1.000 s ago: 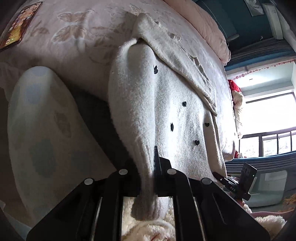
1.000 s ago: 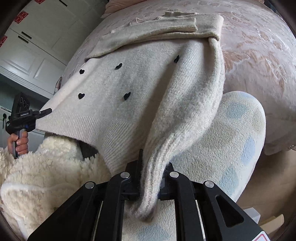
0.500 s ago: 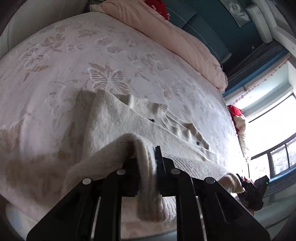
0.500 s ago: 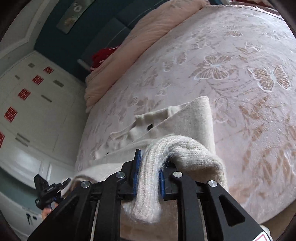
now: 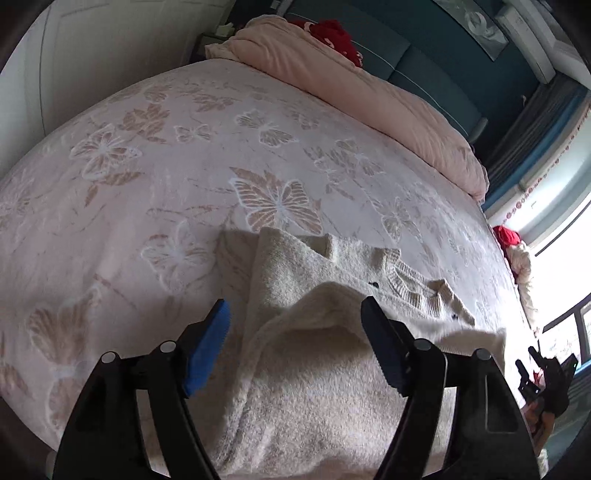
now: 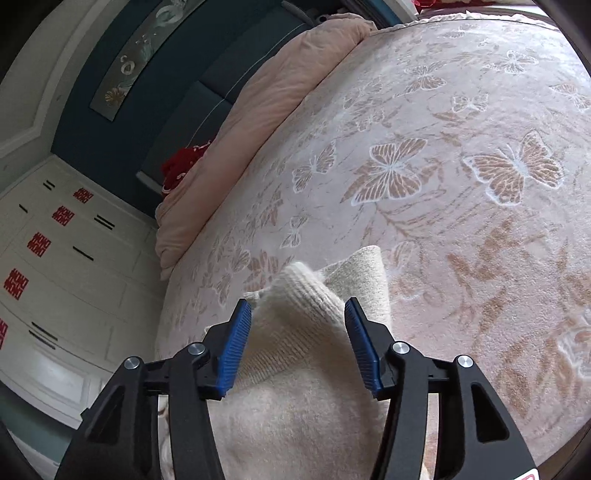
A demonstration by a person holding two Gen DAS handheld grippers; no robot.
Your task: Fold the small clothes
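Observation:
A cream knitted sweater [image 5: 314, 354] with small black hearts lies on the bed, its lower part folded up over its upper part. My left gripper [image 5: 295, 314] is open, its blue pads apart on either side of the folded hem. My right gripper [image 6: 297, 314] is open too, with the ribbed hem [image 6: 295, 317] lying loose between its pads. The sweater's lower layer [image 6: 362, 273] shows just beyond. The right gripper also shows in the left wrist view [image 5: 546, 376] at the far right edge.
The bed cover [image 5: 184, 177] is pink with butterfly patterns. A rolled pink quilt [image 5: 351, 85] lies along the teal headboard, with a red item [image 5: 332, 33] by it. White cabinets [image 6: 55, 277] stand left of the bed. A window [image 5: 569, 258] is at the right.
Both grippers carried the sweater's hem up and over onto the bed, then opened and let it go. The hem now lies on the sweater's upper part.

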